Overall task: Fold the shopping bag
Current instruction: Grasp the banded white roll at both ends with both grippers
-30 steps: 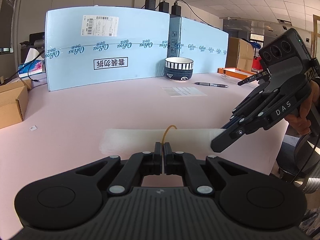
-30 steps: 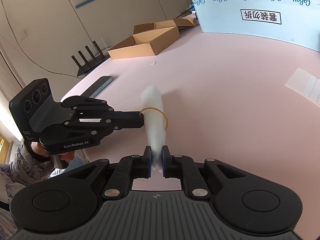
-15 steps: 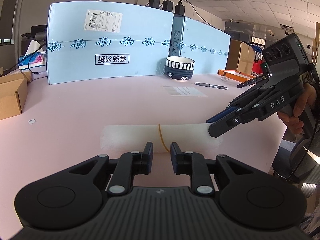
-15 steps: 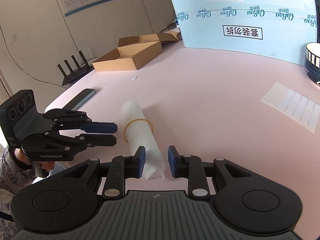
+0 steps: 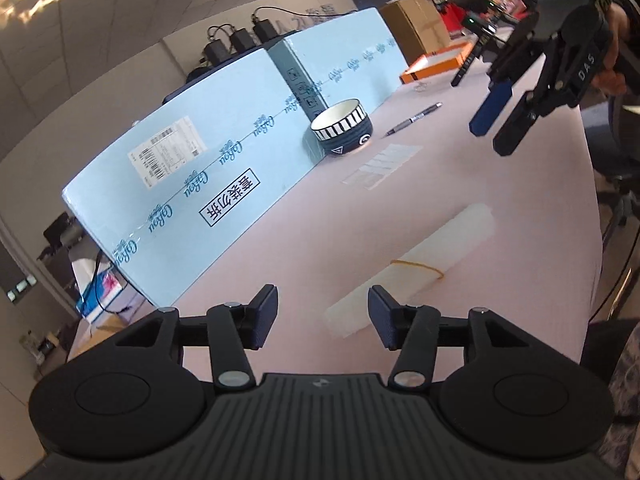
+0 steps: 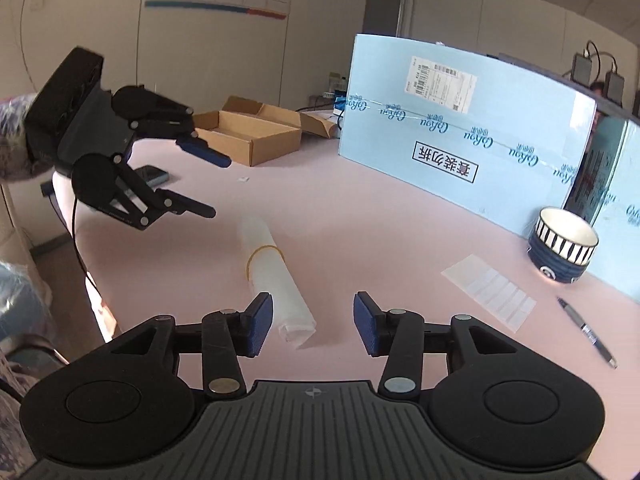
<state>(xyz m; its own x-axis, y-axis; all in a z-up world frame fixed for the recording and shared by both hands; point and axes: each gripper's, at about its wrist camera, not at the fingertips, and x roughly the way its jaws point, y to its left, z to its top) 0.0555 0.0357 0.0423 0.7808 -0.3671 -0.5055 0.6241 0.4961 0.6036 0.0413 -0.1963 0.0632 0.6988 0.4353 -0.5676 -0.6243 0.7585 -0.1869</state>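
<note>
Your rolled shopping bag (image 5: pixel 416 268) lies flat on the pink table (image 5: pixel 320 208), bound near its middle by a yellow rubber band (image 5: pixel 418 267). In the left wrist view its long axis runs from about 7 o'clock up to 1 o'clock; in the right wrist view, from 5 o'clock to 11 o'clock. Your left gripper (image 5: pixel 322 314) has its jaws opening, nothing between them. Your right gripper (image 6: pixel 313 322) is opening too, pads clear of the roll's near end. The striped bowl (image 6: pixel 564 250) sits well apart at 2 o'clock.

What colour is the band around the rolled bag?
Yellow: the rubber band circles the white rolled bag; clearest in the right wrist view.
</note>
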